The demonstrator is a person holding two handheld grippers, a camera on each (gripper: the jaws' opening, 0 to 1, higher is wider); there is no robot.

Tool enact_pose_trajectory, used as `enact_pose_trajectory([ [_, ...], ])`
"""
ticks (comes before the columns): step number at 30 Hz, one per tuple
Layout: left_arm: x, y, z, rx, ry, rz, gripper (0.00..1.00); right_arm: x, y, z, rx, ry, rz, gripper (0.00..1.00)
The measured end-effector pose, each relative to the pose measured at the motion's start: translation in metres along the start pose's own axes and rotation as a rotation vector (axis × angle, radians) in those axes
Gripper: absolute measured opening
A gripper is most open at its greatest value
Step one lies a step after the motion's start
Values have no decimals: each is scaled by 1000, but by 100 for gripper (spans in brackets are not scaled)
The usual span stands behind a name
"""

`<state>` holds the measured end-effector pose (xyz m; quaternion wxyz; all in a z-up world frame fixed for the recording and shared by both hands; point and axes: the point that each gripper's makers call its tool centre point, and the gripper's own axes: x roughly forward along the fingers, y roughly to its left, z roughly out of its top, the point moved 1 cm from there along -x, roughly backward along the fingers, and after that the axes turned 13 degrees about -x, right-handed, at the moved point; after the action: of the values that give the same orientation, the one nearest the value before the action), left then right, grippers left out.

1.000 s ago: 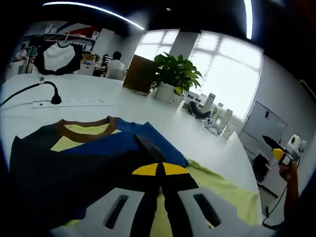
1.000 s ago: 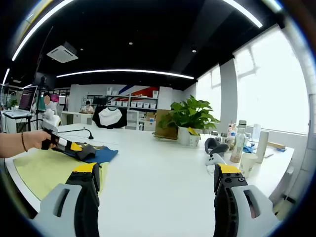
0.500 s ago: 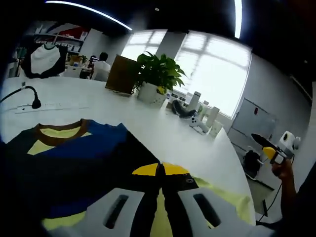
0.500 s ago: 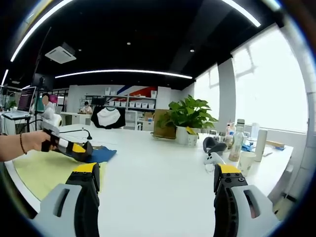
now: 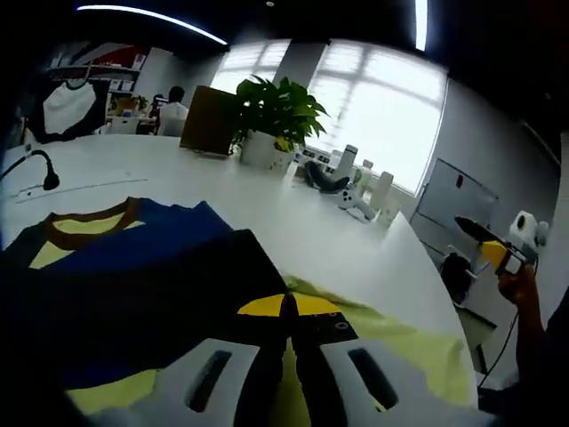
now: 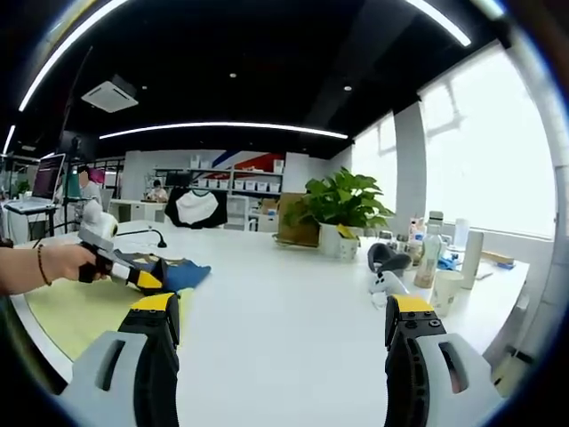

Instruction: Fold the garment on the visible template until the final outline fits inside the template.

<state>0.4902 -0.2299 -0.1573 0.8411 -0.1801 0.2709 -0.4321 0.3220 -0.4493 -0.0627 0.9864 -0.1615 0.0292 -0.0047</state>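
The left gripper (image 5: pixel 286 307) is seen with its yellow-tipped jaws brought together on a fold of the garment (image 5: pixel 133 267) — a dark blue and black shirt with a brown collar, pinched at its edge. The shirt is spread over a yellow-green template (image 5: pixel 418 351) laid on the white table (image 5: pixel 293 231).

In the right gripper view, the right gripper (image 6: pixel 283 322) is held with its jaws wide apart above bare tabletop, nothing between them and nothing touched. Well off to the side the left gripper (image 6: pixel 142 278) is seen in a person's hand (image 6: pixel 58 262), its tip at the bunched garment (image 6: pixel 173 269) — the cloth lifted slightly over the template (image 6: pixel 76 307). A potted plant (image 6: pixel 342 213) stands farther back on the table.
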Motion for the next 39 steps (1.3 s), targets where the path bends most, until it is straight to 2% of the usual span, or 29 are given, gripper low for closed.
enact_pose_trajectory([
  [6, 2, -7, -2, 9, 0, -51, 3, 1, -1, -1, 0, 6, -4, 99],
  [9, -4, -8, 6, 89, -15, -54, 7, 1, -1, -2, 1, 7, -5, 99],
  [13, -13, -8, 29, 180, -51, -65, 12, 2, -1, -2, 3, 9, -6, 99],
  [16, -19, 3, 51, 290, -42, -35, 18, 3, 0, -1, 0, 7, -3, 99],
  [18, -18, 7, 58, 351, -30, -38, 19, 3, -1, -1, 3, 6, -6, 99],
  [20, -19, 15, 64, 391, -2, -13, 21, 3, -1, -2, 8, 6, -8, 99],
  [23, -16, 23, 71, 456, 28, -21, 22, 3, -3, -2, 8, 6, -12, 99],
  [27, -8, 31, 71, 460, 76, -40, 25, 1, -5, -2, 7, 6, -19, 99],
  [30, 1, 37, 66, 538, 153, -71, 25, -1, -8, -3, 8, 10, -27, 99],
  [31, 3, 38, 64, 550, 165, -77, 25, -1, -8, -3, 9, 11, -29, 99],
  [33, 10, 35, 56, 566, 215, -129, 25, -2, -9, -2, 5, 11, -31, 99],
  [36, 21, 39, 49, 601, 266, -145, 25, -3, -11, -1, 7, 7, -40, 99],
  [39, 30, 43, 47, 571, 284, -149, 24, -4, -11, -1, 4, 10, -43, 99],
])
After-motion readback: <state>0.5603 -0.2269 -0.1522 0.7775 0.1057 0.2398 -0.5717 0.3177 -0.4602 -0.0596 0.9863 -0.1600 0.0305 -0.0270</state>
